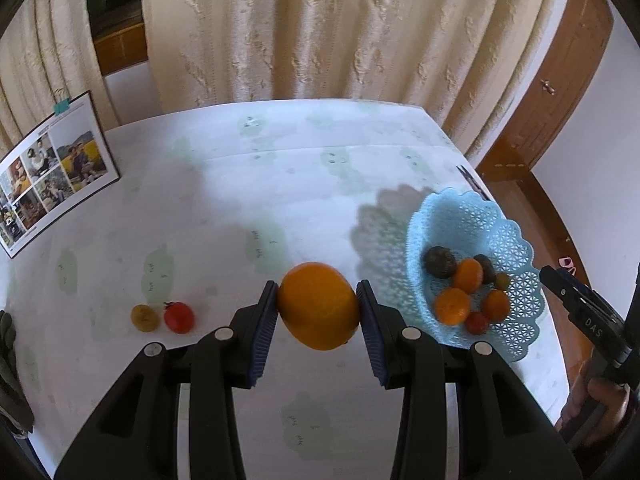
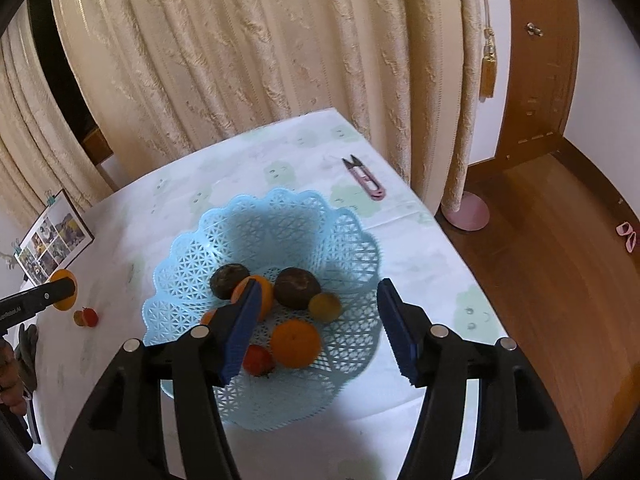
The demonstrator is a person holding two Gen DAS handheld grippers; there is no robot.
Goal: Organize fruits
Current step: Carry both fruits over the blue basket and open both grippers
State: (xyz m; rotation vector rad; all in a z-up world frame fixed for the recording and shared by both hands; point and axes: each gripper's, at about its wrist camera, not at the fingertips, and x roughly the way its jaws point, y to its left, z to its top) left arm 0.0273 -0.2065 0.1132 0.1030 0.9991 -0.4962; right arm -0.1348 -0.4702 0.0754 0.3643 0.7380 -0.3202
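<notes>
My left gripper (image 1: 318,310) is shut on a large orange (image 1: 319,306) and holds it above the table, left of the blue lattice basket (image 1: 512,236). The basket (image 2: 280,224) holds several fruits: two dark ones (image 2: 297,287), small oranges (image 2: 295,343), a yellow one (image 2: 325,307) and a red tomato (image 2: 258,360). A red tomato (image 1: 179,317) and a yellow fruit (image 1: 145,317) lie on the table to the left. My right gripper (image 2: 316,320) is open and empty above the basket. The held orange shows at the far left of the right wrist view (image 2: 66,303).
A photo sheet (image 1: 48,176) stands at the table's left back. Pink thread snips (image 2: 365,178) lie behind the basket near the right edge. Curtains hang behind the table (image 1: 240,184). Wooden floor lies to the right.
</notes>
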